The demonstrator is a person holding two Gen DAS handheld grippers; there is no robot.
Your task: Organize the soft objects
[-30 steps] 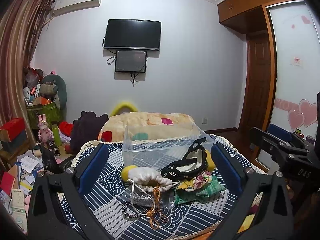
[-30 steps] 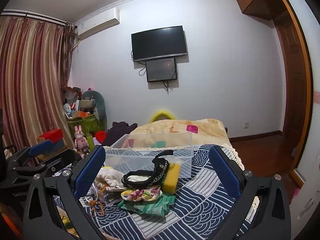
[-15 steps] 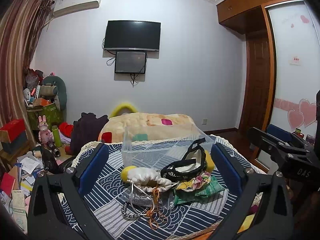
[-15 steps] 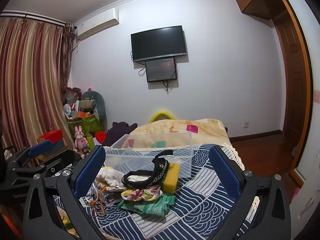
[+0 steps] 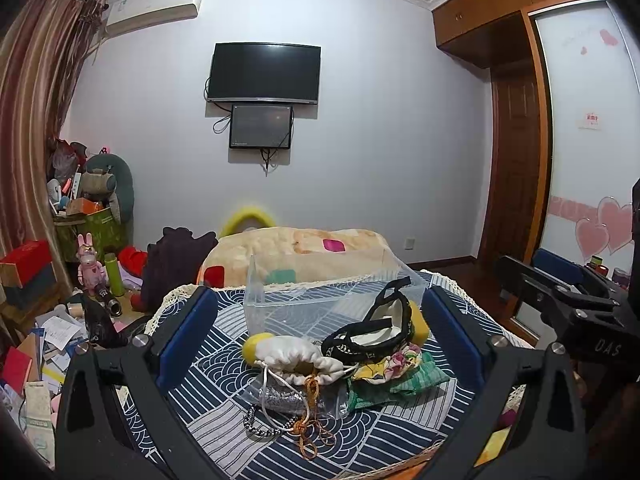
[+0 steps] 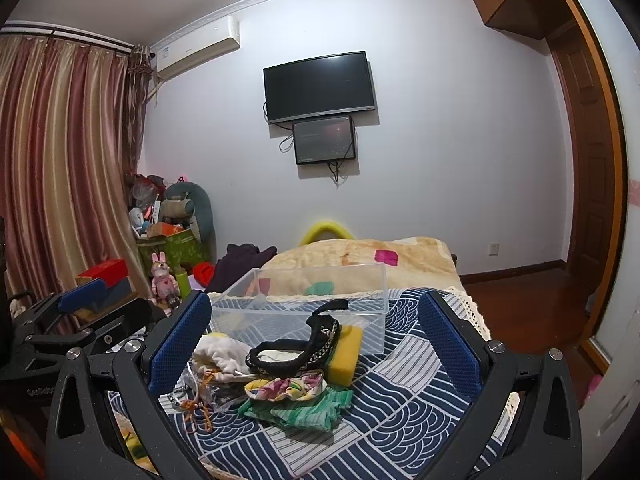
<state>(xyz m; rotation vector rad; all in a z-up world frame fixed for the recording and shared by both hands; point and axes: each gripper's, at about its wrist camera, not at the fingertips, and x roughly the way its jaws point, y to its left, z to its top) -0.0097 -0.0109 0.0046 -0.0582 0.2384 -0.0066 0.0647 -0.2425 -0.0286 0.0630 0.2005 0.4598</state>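
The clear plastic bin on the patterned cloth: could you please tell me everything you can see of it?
The clear plastic bin is a rectangular, open-topped box with see-through walls, and no lid is in view. It stands upright on the blue wave-patterned cloth, behind the heap of soft things. It looks empty, as the cloth pattern shows through it. The yellow sponge stands against its near wall, and the black strap rises in front of it. Neither gripper touches it.

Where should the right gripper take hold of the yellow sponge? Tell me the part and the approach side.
Grip the yellow sponge across its flat faces at the upper right corner, coming from above and the right. It stands on edge against the clear bin, and the black strap item crowds its left side, so only that corner is free.
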